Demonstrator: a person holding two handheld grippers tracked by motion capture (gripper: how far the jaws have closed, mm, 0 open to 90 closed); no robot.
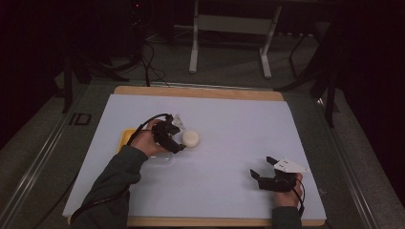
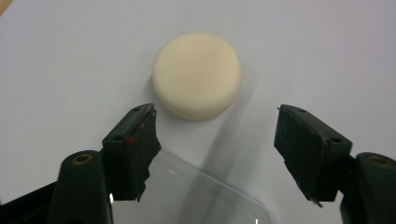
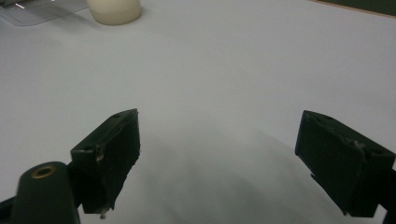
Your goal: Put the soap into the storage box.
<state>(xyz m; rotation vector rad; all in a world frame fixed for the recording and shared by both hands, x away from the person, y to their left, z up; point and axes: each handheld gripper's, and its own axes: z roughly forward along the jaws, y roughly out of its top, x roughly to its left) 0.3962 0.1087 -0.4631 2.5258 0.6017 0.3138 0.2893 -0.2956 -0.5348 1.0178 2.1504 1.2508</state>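
A cream round puck [image 1: 191, 139] lies on the white mat [image 1: 229, 124], left of the middle. My left gripper [image 1: 177, 137] is just to its left, open, its jaws pointing at the puck. In the left gripper view the puck [image 2: 197, 74] sits just beyond the spread jaws of the left gripper [image 2: 215, 112], untouched, and a clear plastic piece [image 2: 201, 198] lies under them. My right gripper [image 1: 262, 168] rests open near the mat's front right, holding nothing. In the right gripper view its jaws [image 3: 219, 115] stand wide apart over bare mat, with the puck [image 3: 114, 9] far off.
A yellow object [image 1: 127, 138] lies partly hidden under the left hand. The clear plastic piece [image 1: 160, 160] lies on the mat by the left wrist. The wooden table edge [image 1: 200, 91] frames the mat. Table legs and cables stand on the floor beyond.
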